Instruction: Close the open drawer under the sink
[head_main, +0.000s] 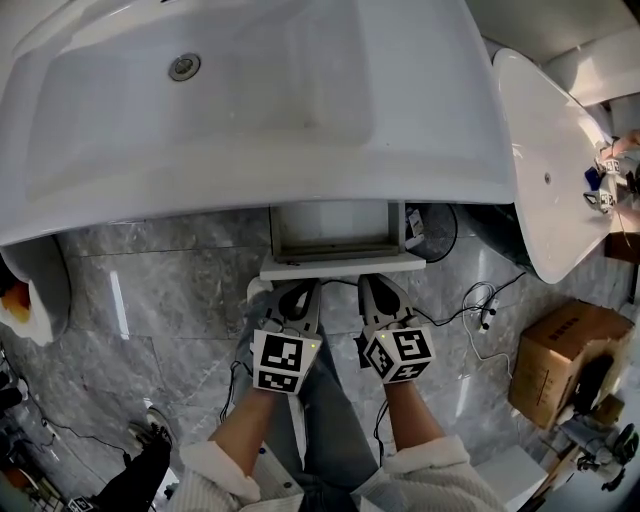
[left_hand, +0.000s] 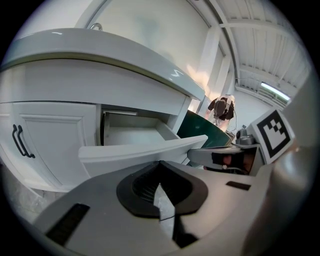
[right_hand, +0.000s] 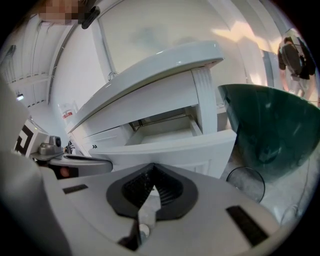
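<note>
The white drawer (head_main: 342, 266) stands pulled out from the cabinet under the big white sink (head_main: 260, 90), and its inside looks empty. Both grippers are held side by side just in front of the drawer's front panel. My left gripper (head_main: 295, 290) is shut with nothing in it, its tip (left_hand: 159, 163) close below the panel (left_hand: 145, 152). Beside it, my right gripper (head_main: 380, 288) is also shut and empty, tip (right_hand: 152, 166) near the panel (right_hand: 170, 150). I cannot tell whether either tip touches the drawer.
A second basin (head_main: 545, 150), dark green underneath (right_hand: 270, 130), stands close on the right. A cardboard box (head_main: 560, 350) and cables (head_main: 470, 300) lie on the grey tiled floor. A cabinet door with a dark handle (left_hand: 20, 142) is left of the drawer.
</note>
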